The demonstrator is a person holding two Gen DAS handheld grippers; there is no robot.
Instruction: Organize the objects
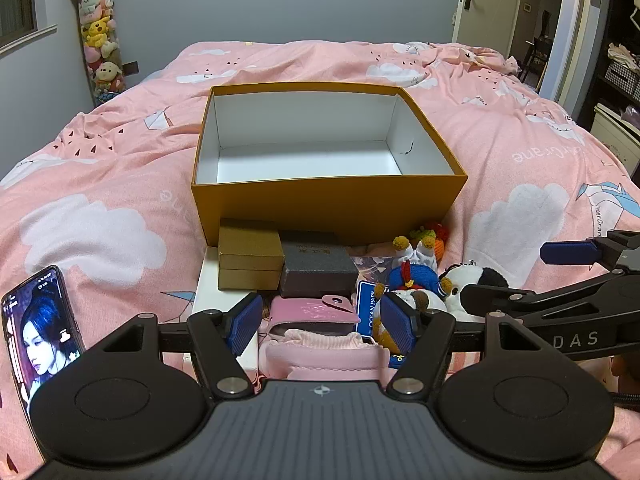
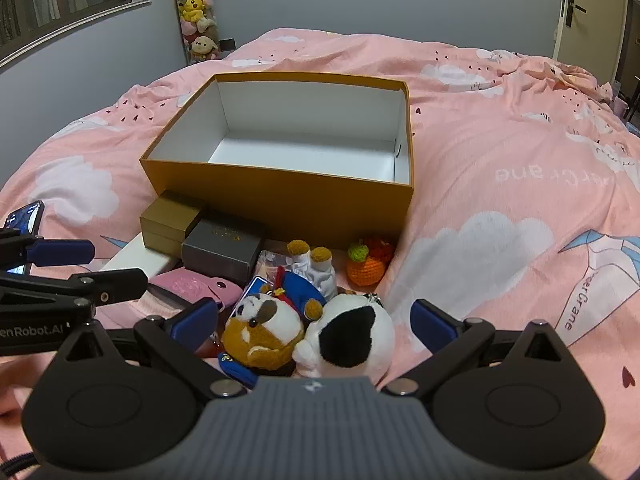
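Note:
An empty orange box (image 1: 328, 204) (image 2: 280, 196) with a white inside stands on the pink bed. In front of it lies a pile: a gold box (image 1: 250, 258) (image 2: 170, 220), a dark grey box (image 1: 318, 268) (image 2: 224, 250), a pink pouch (image 1: 316, 310) (image 2: 192, 284), pink cloth (image 1: 320, 354), a brown-and-white plush in blue (image 2: 264, 328) (image 1: 412, 280), a black-and-white plush (image 2: 352, 332) (image 1: 476, 280) and a crocheted orange (image 2: 366, 264). My left gripper (image 1: 320, 322) is open over the pink pouch and cloth. My right gripper (image 2: 314, 322) is open around the two plushes.
A phone (image 1: 40, 336) with a lit screen lies on the bed at the left. A white flat box (image 1: 220, 292) lies under the small boxes. A tube of plush toys (image 1: 100, 32) stands by the far wall. A door (image 1: 484, 0) is at the back right.

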